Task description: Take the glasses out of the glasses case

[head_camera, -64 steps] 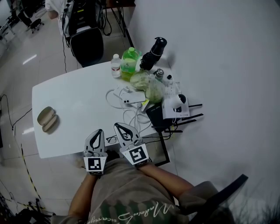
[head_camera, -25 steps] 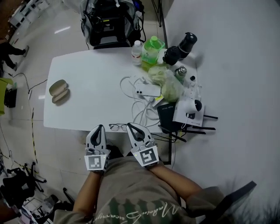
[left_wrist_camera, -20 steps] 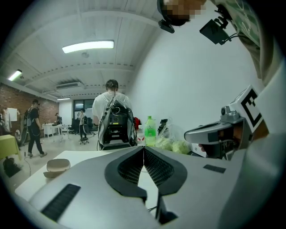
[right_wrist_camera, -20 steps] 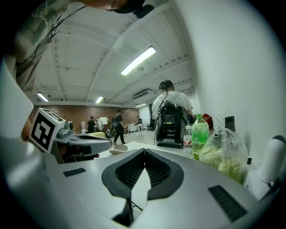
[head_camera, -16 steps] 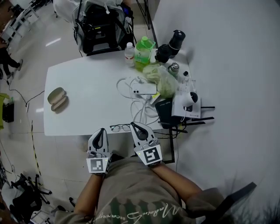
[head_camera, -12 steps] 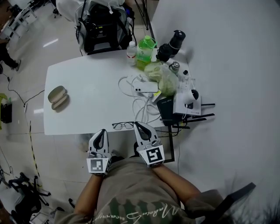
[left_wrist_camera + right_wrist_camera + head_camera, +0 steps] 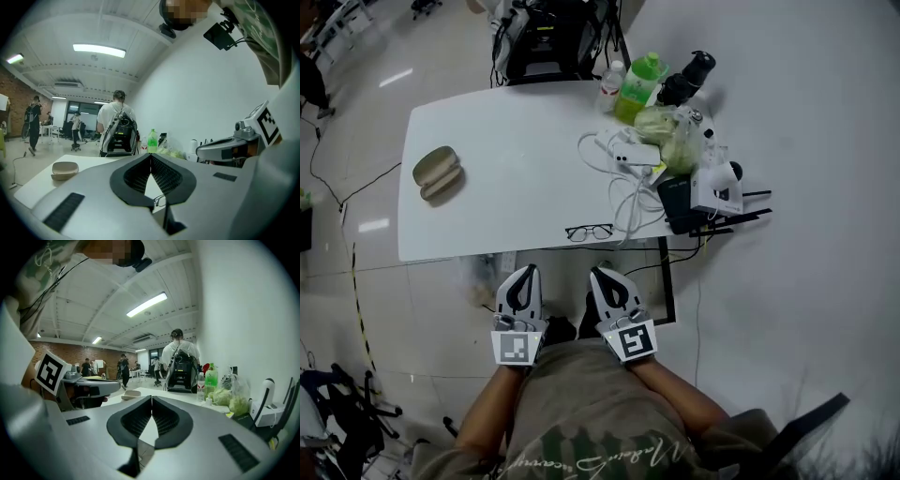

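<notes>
Glasses (image 7: 589, 232) out on bench (image 7: 506, 150), case (image 7: 438, 172) well left of them: looks done. Left gripper (image 7: 525, 273), right gripper (image 7: 602, 276): fingers pressed together, empty. Hold both clear of glasses.

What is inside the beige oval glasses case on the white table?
Only the outer shell of the beige oval glasses case shows; its inside cannot be seen. Thin dark-framed glasses lie outside it, on the white table near its front edge.
</notes>
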Motion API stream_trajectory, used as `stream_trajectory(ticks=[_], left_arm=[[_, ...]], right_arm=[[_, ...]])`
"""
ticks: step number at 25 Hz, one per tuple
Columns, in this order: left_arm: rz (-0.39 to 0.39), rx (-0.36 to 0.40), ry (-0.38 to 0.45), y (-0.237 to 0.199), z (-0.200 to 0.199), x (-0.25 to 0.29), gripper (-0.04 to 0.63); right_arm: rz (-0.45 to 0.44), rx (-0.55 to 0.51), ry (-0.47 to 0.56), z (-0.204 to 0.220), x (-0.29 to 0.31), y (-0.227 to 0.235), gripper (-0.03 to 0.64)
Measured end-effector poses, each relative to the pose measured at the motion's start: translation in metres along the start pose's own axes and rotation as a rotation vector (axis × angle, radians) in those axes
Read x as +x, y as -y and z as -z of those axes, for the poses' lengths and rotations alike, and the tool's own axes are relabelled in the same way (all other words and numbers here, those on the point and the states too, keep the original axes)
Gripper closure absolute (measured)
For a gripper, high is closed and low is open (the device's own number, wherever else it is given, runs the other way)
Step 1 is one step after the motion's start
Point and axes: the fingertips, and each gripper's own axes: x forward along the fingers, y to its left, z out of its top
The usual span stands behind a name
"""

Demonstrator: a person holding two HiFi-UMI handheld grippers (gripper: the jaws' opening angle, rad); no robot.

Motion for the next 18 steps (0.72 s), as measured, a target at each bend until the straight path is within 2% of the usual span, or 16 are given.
stream_trajectory(ticks=[2, 6, 8, 18], left_arm=[[0.032, 0.007, 0.012, 0.001, 0.001, -0.014, 0.586], [0.041, 0.0, -0.043, 0.0, 0.004, -0.03, 0.586], [0.055, 0.004, -0.002, 0.004, -0.006, -0.035, 0.586], [0.024, 0.048, 0.062, 0.01, -0.036, -0.068, 0.586]], right_arm=[[0.018, -0.017, -0.01, -0.002, -0.009, -0.016, 0.604], [0.08, -0.015, 0.025, -0.016, -0.022, -0.03, 0.604], [0.095, 0.006, 0.053, -0.026, -0.025, -0.033, 0.604], [-0.015, 0.037, 0.15, -0.061, -0.015, -0.052, 0.604]])
